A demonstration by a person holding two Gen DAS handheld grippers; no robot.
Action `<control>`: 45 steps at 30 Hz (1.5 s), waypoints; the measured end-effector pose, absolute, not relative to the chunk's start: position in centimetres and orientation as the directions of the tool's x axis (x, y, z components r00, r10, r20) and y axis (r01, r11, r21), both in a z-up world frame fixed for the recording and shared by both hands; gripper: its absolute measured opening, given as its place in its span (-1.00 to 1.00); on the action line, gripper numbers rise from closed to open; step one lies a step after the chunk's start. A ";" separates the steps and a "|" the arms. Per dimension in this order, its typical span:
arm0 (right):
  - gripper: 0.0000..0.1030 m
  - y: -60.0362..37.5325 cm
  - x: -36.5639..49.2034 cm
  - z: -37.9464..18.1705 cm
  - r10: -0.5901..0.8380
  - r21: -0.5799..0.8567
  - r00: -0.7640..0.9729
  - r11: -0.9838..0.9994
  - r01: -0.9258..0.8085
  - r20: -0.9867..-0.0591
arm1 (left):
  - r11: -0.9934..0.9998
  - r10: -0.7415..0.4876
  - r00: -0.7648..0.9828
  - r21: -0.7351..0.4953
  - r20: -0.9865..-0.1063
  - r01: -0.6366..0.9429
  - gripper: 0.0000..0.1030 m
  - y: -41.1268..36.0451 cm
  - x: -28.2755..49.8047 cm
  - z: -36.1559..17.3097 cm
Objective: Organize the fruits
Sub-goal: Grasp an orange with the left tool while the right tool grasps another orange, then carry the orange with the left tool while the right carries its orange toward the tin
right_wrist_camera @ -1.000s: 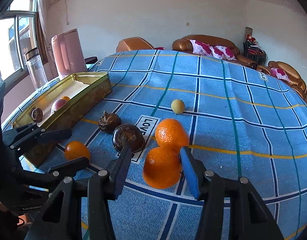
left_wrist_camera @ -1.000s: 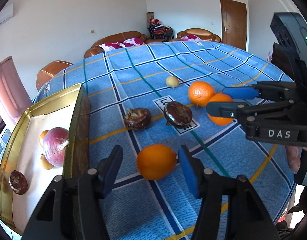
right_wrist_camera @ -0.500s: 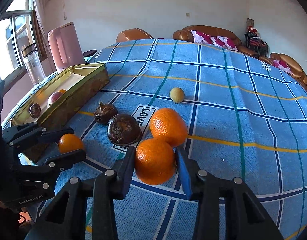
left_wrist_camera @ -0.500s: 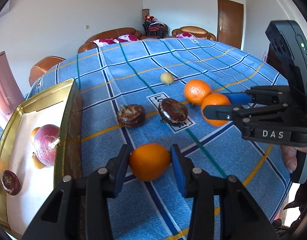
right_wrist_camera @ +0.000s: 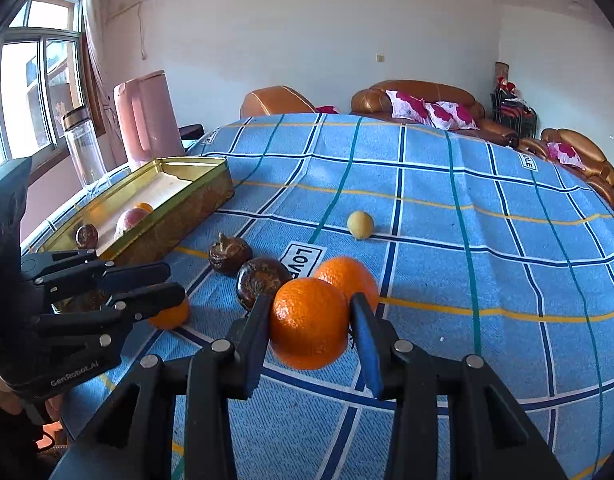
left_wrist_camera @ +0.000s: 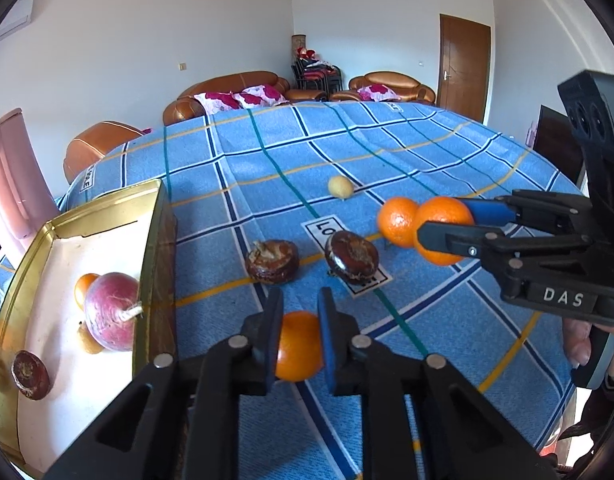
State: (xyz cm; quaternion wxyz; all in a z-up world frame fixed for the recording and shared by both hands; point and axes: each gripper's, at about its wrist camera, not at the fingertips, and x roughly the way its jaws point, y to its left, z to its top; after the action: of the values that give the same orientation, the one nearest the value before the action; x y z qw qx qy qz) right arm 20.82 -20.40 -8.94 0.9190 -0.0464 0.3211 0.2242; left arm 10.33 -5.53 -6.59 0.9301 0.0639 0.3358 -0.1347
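Left gripper (left_wrist_camera: 299, 338) jaws closed on small smooth orange fruit (left_wrist_camera: 299, 346), just beside gold metal tray (left_wrist_camera: 155, 240). Right gripper (right_wrist_camera: 309, 326) jaws clamped on large dimpled orange (right_wrist_camera: 309, 322), touching second orange (right_wrist_camera: 347, 276) behind. Both above blue checked tablecloth (right_wrist_camera: 467, 216).

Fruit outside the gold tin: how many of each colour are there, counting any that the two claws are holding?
Orange fruits: 3
Dark brown fruits: 2
Pale yellow fruit: 1
Total: 6
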 end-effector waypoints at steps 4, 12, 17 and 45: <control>-0.20 -20.2 20.8 -8.7 0.389 0.057 0.702 0.893 -0.446 -0.597 | 0.955 -0.210 0.734 0.027 -0.645 0.297 -0.64 -5.7 10.6 -6.7; -0.20 -19.8 20.3 -8.0 0.392 0.039 0.717 0.890 -0.455 -0.576 | 0.957 -0.192 0.715 0.035 -0.672 0.290 -0.14 -5.9 10.6 -7.7; -0.20 -19.4 20.2 -7.8 0.399 0.034 0.724 0.886 -0.462 -0.563 | 0.951 -0.194 0.683 0.034 -0.704 0.306 -0.23 -6.2 10.8 -8.4; -0.20 -18.0 19.2 -7.4 0.416 -0.003 0.782 0.882 -0.472 -0.464 | 0.958 -0.217 0.765 0.018 -0.606 0.286 0.14 -5.3 8.9 -6.8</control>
State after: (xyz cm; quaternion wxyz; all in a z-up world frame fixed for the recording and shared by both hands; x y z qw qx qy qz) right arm 19.21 -18.01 -7.35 0.9419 -0.0598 0.2316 0.2358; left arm 8.95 -5.27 -6.82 0.9378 0.0546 0.3153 -0.1343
